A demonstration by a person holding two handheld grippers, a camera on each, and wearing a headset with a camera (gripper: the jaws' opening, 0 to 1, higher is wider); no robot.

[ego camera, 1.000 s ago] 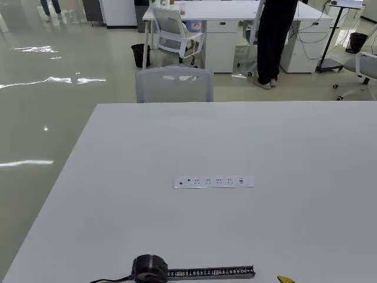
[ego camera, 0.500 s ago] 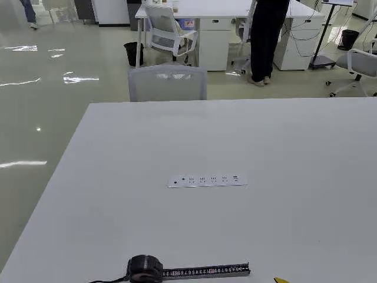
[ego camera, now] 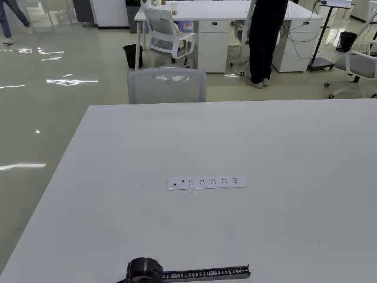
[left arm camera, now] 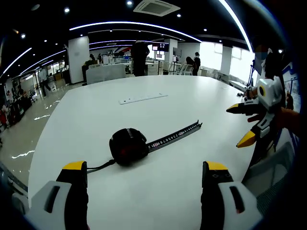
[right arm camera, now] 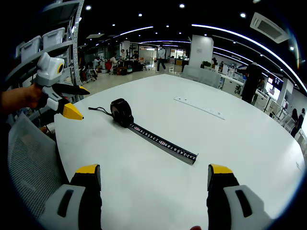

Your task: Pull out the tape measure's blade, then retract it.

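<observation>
The tape measure [ego camera: 145, 272] lies at the near edge of the white table [ego camera: 294, 147]. Its black case is on the left and its blade [ego camera: 207, 273] is pulled out flat to the right along the tabletop. A thin black cord [right arm camera: 98, 109] trails from the case.

The left gripper [left arm camera: 145, 166] is held low and level at the table's near corner and points at the case, its yellow-tipped jaws wide apart. The case lies ahead of the gap, well clear of both tips. The right gripper [right arm camera: 154, 168] is held low on the other side, facing along the blade. Its jaws are also spread wide and the blade's end is just ahead of them, untouched. A hand [right arm camera: 21, 98] grips the left gripper's handle.

A flat power strip [ego camera: 205, 182] is set into the middle of the table. A grey mesh chair [ego camera: 166, 85] stands at the far edge, and beyond it a person in black [ego camera: 265, 35] stands beside some desks.
</observation>
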